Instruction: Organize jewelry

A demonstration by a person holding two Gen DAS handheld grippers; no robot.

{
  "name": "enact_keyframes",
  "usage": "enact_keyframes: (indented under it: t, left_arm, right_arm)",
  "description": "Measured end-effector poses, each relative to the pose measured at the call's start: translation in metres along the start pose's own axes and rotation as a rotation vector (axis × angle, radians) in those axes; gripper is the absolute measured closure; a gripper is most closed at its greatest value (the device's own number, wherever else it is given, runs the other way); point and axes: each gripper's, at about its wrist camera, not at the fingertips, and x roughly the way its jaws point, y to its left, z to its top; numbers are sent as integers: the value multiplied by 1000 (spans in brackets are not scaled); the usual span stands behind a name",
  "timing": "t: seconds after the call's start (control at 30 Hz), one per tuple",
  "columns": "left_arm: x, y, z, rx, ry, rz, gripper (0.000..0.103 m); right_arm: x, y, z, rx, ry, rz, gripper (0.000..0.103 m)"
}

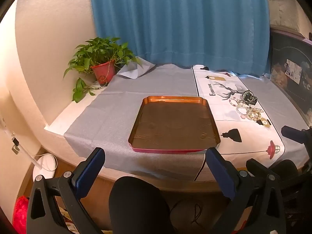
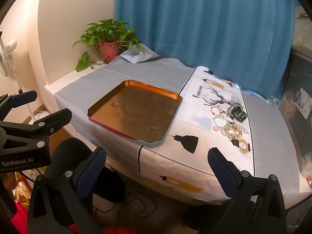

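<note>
Right wrist view shows the right gripper (image 2: 157, 170) with its two blue pads spread wide and nothing between them; it hangs in front of the near edge of the table, above the floor. The left gripper (image 1: 156, 170) is in the same condition — wide, empty, low before the table edge.

Further out, on the grey cloth (image 2: 156, 74), lies the copper-coloured tray (image 2: 175, 99). It seems to have nothing inside; only embossed lines on its bottom are visible. To the right of the tray, on the white printed cloth (image 2: 197, 117), the jewelry sits in one small heap: pale bead bracelets (image 2: 232, 127), tangled and touching each other, and just behind them a dark watch (image 2: 237, 111). The heap is apart from the tray, on the right gripper's side.

I judge that the task has not really begun, and that the step in hand is the first reach to the heap. To do it well, the right gripper should take it, because it is nearer. It should come down over one bracelet at the outside of the heap — not into the middle, where several strands would be caught together. Narrow the pads before descending, close on a single loop, and lift slowly so that a neighbouring strand can fall free. The cloth may wrinkle if the pads scrape it.
</note>
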Motion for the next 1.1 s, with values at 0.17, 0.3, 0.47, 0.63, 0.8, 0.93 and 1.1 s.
enact_keyframes:
  t: [0.17, 0.3, 0.47, 0.63, 0.8, 0.93, 1.1]
  left_arm:
    - [0, -2, 0, 2, 0, 2, 0]
    - [0, -2, 0, 3, 0, 4, 0]
    - [0, -1, -1, 1, 0, 2, 0]
    - [0, 2, -3, 3, -1, 1, 0]
    - [0, 2, -3, 6, -3, 3, 0]
    - [0, 1, -3, 5, -2, 4, 0]
    - [-1, 0, -3, 5, -2, 4, 0]
  right_arm:
    - [-2, 0, 4, -7, -1, 1, 0]
    - [-3, 0, 4, -5, 1, 0, 0]
    - [-3, -1, 4, -3, -1, 0, 0]
    - [-3, -1, 4, -3, -2, -1, 0]
    - [-4, -2, 4, -3, -2, 0, 0]
    - [-4, -2, 4, -5, -1, 0, 0]
    - [-4, -1, 3, -3, -4, -1, 0]
